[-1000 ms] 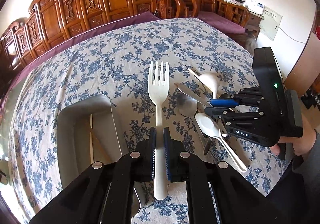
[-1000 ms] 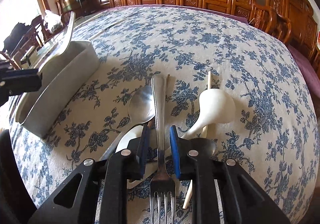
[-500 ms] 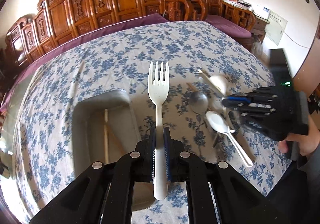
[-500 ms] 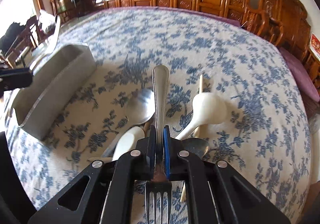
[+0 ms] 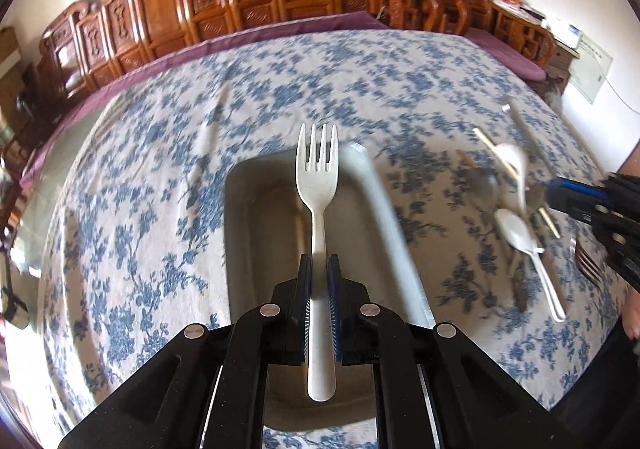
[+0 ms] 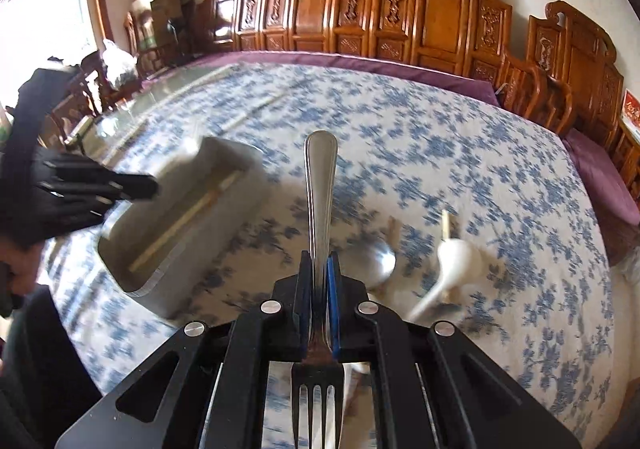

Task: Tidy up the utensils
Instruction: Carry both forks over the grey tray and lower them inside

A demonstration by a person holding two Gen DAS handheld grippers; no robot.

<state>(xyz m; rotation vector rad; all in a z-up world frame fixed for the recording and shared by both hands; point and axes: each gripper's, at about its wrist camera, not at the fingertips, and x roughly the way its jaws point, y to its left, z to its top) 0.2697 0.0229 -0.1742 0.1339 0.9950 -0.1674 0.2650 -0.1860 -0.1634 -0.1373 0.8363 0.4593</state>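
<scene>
In the left wrist view, the metal tray [image 5: 240,233] sits at centre on the blue-flowered tablecloth [image 5: 132,209], and the left gripper [image 5: 319,289] hangs above it. Its jaws are clamped on the handle of the white plastic fork [image 5: 317,185], tines pointing to 12 o'clock over the far end of the tray. At 3 o'clock from the tray a loose pile lies on the cloth: a metal spoon [image 5: 482,183], a white soup spoon [image 5: 514,159] lying on a chopstick [image 5: 486,139], and a white plastic spoon [image 5: 520,233]. The right gripper [image 5: 592,205] enters at the right edge above that pile. In the right wrist view, the tray [image 6: 224,209] lies at 10 o'clock with one chopstick [image 6: 188,217] inside it. The right gripper [image 6: 319,277] is closed on the metal fork [image 6: 320,185], handle toward 12 o'clock, tines toward the camera. At 3 o'clock the metal spoon [image 6: 382,261] and white soup spoon [image 6: 460,257] rest on the cloth, blurred.
</scene>
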